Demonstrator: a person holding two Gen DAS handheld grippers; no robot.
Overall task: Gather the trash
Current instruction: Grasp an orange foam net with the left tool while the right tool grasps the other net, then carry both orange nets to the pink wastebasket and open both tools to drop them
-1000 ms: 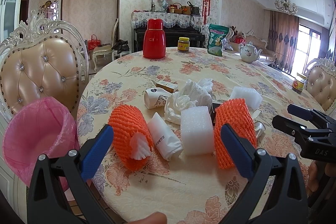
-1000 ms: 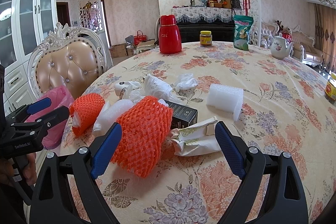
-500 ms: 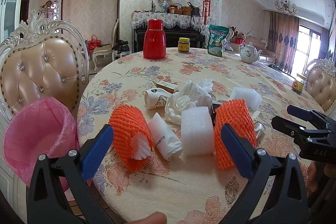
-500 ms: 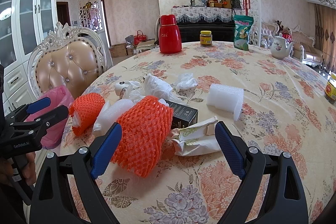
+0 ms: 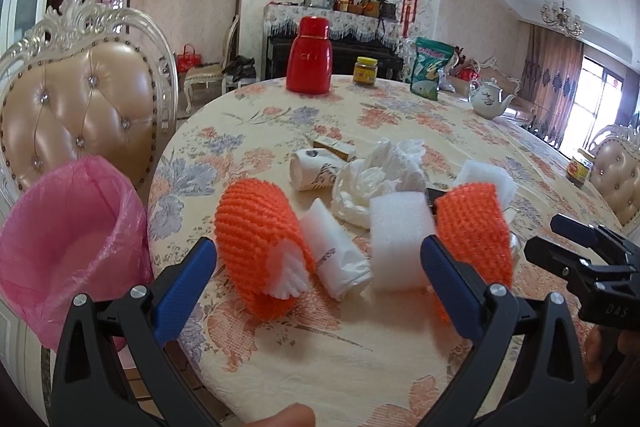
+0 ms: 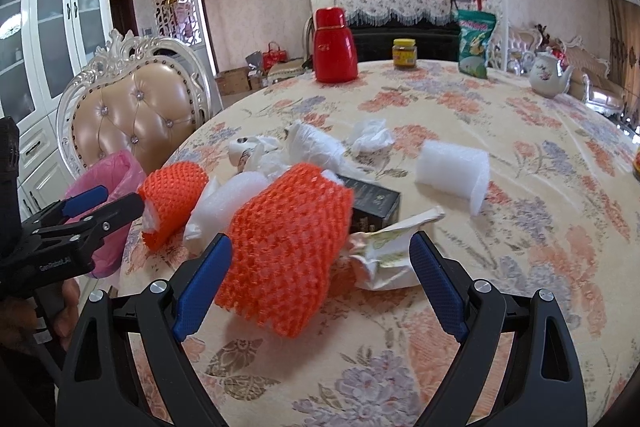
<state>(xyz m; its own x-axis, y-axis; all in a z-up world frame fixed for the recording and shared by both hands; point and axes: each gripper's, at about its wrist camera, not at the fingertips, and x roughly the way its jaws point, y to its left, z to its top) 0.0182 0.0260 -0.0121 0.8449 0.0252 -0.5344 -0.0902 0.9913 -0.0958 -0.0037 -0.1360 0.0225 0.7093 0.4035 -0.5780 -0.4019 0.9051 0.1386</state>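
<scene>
Trash lies in a heap on the floral round table (image 5: 360,355): two orange foam nets (image 5: 256,239) (image 5: 474,227), a white foam block (image 5: 400,243), a rolled white wrapper (image 5: 336,259), crumpled tissue (image 5: 376,179) and a paper cup (image 5: 310,171). A pink-lined bin (image 5: 68,247) stands left of the table. My left gripper (image 5: 318,287) is open, just short of the left net and wrapper. My right gripper (image 6: 320,283) is open around the near orange net (image 6: 288,247), with a crumpled wrapper (image 6: 392,247) and black box (image 6: 372,203) beside it.
A red thermos (image 5: 308,57), yellow-lidded jar (image 5: 365,71), green bag (image 5: 430,73) and teapot (image 5: 490,101) stand at the table's far side. A padded chair (image 5: 84,103) stands behind the bin. Another foam roll (image 6: 454,171) lies to the right.
</scene>
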